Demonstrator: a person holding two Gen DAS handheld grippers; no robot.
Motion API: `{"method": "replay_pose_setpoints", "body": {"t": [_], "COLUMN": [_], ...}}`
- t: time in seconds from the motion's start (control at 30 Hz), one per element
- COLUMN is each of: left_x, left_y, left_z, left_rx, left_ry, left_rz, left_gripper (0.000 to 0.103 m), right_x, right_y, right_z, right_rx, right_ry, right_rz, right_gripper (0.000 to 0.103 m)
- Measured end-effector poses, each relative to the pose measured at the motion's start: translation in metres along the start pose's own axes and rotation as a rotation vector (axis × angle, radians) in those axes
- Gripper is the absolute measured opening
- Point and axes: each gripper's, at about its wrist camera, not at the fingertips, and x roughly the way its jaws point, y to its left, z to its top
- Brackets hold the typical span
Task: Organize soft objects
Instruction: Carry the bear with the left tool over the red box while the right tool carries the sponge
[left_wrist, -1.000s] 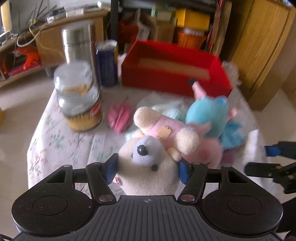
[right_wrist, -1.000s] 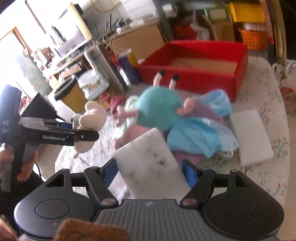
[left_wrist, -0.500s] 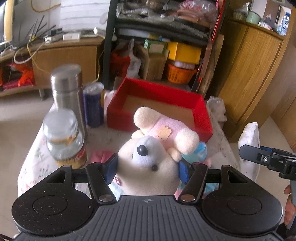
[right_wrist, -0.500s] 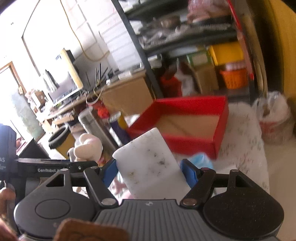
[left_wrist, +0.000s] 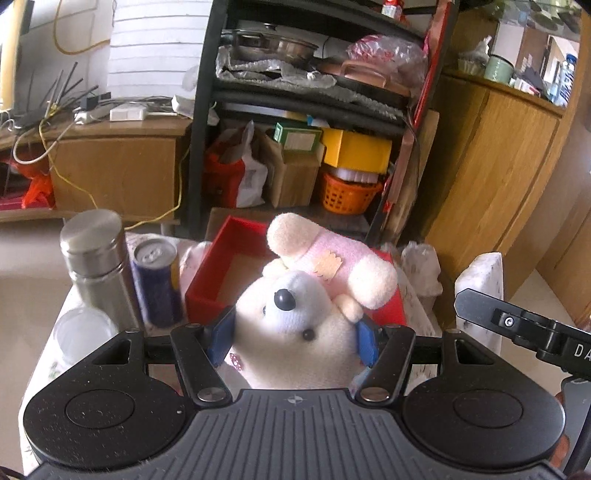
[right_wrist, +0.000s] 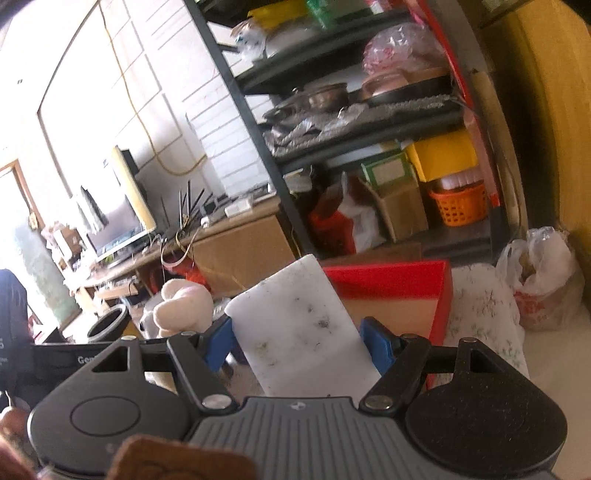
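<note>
Left gripper (left_wrist: 293, 338) is clamped on a white plush bear (left_wrist: 295, 325). Right gripper (right_wrist: 297, 341) is clamped on a white sponge (right_wrist: 299, 325), with 1 red box (right_wrist: 399, 291) seen behind.

The plush bear (left_wrist: 295, 332) hid much of the red box (left_wrist: 218, 273) — and the right-wrist view was blurred throughout.

Partial white letters "DA" on black right gripper arm (left_wrist: 524, 328) | partial white "Ge" on black left gripper arm (right_wrist: 62, 360)
</note>
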Motion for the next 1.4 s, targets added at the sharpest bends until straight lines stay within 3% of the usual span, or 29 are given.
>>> {"method": "replay_pose_setpoints", "body": {"t": [0.73,1.4], "left_x": [0.083,0.154], "left_y": [-0.010,0.004], "left_z": [0.052,0.053], "left_rx": [0.017,0.015], "left_ry": [-0.012,0.081], "left_rz": [0.041,0.109], "left_gripper": [0.065,0.066], "right_x": [0.079,0.140], "right_y": [-0.026,-0.060], "right_z": [0.050,0.037], "right_rx": [0.014,0.053], "right_ry": [-0.056,0.060], "right_rz": [-0.044,-0.111], "right_gripper": [0.046,0.046]}}
